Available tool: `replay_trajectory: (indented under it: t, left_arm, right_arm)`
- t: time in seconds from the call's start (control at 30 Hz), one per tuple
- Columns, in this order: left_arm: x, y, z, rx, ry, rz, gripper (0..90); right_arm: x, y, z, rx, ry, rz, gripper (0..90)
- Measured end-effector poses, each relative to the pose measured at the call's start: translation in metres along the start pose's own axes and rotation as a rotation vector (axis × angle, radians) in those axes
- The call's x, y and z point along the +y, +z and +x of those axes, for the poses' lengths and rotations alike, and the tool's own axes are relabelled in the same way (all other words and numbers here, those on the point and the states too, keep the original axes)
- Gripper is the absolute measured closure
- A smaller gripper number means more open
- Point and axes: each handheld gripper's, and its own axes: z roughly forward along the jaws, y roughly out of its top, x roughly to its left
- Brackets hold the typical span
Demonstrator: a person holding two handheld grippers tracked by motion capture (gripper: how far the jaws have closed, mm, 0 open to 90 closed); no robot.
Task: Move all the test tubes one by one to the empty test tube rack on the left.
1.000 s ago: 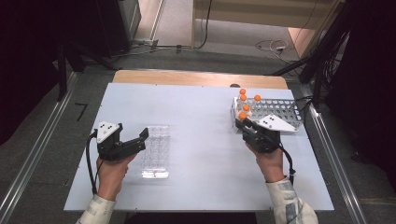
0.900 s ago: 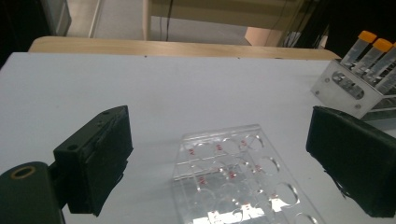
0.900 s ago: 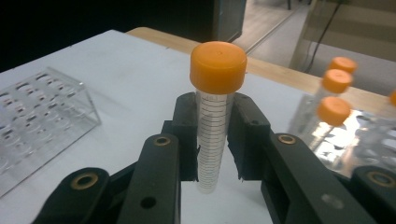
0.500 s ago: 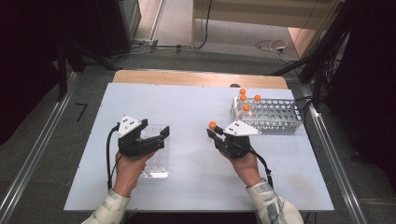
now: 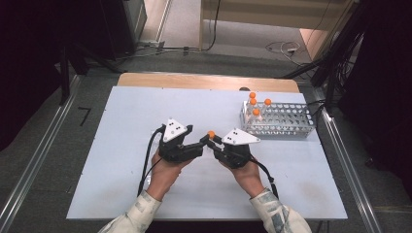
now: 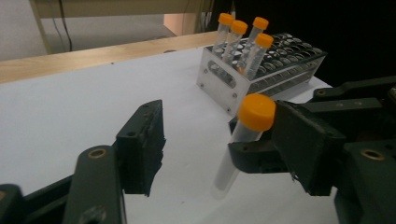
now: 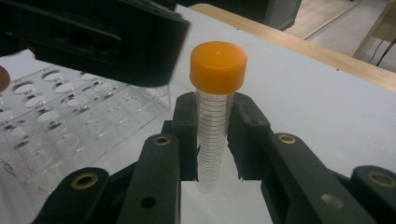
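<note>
1. The right gripper (image 5: 212, 141), at centre frame in the high view, is clamped on a clear plastic graduated tube with an orange screw cap (image 7: 214, 122). Its pads press the tube wall just below the cap, and the tube stands upright.
2. The left gripper (image 5: 200, 146) meets it from the left. Its jaws have just been closing and stand partly apart. In the left gripper view the tube (image 6: 242, 143) lies between them with clear space on the near side; contact on the far side cannot be confirmed.
3. Handling: the tube is likely light, rigid and smooth-walled, so it may slip or swing under a loose grip. Take hold on the upper wall beneath the cap, or on the ribbed cap (image 6: 256, 112) itself, with moderate force.
4. A clear acrylic rack with empty round holes (image 7: 74, 133) lies at the left of the right gripper view.
5. A metal wire rack (image 5: 278, 121) holding four more orange-capped tubes (image 5: 254, 106) stands at upper right of the white table (image 5: 121, 121).
</note>
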Motion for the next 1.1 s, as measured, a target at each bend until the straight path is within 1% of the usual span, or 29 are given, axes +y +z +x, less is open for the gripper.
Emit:
replay_trajectory:
  t: [0.1,0.17,0.4,0.7,0.87,0.93,0.97,1.1]
  left_arm:
    - [0.000,0.004,-0.003,-0.020,0.003,0.006,42.6]
    - [0.000,0.006,-0.006,-0.023,0.009,0.010,46.1]
    - [0.000,0.010,-0.008,-0.018,0.028,0.015,56.9]
    - [0.000,0.012,-0.010,-0.027,0.043,0.022,60.9]
    - [-0.001,0.013,-0.012,-0.031,0.042,0.025,62.0]
    - [-0.001,0.013,-0.012,-0.031,0.043,0.025,63.3]
    - [-0.001,0.014,-0.012,-0.031,0.046,0.027,66.5]
    - [-0.001,0.014,-0.012,-0.030,0.047,0.026,68.1]
  right_arm:
    - [0.000,0.001,0.001,0.006,-0.002,0.002,71.6]
    - [0.000,0.002,0.001,0.011,-0.007,0.001,71.6]
    - [0.000,0.002,0.003,0.019,0.000,0.001,71.6]
    - [0.000,0.001,0.003,0.024,0.007,-0.003,71.6]
    - [0.001,0.001,0.003,0.028,0.010,-0.004,71.6]
    - [0.001,0.001,0.003,0.029,0.011,-0.003,71.6]
    - [0.001,0.001,0.003,0.031,0.010,-0.003,71.6]
    - [0.000,0.001,0.003,0.033,0.011,-0.001,71.6]
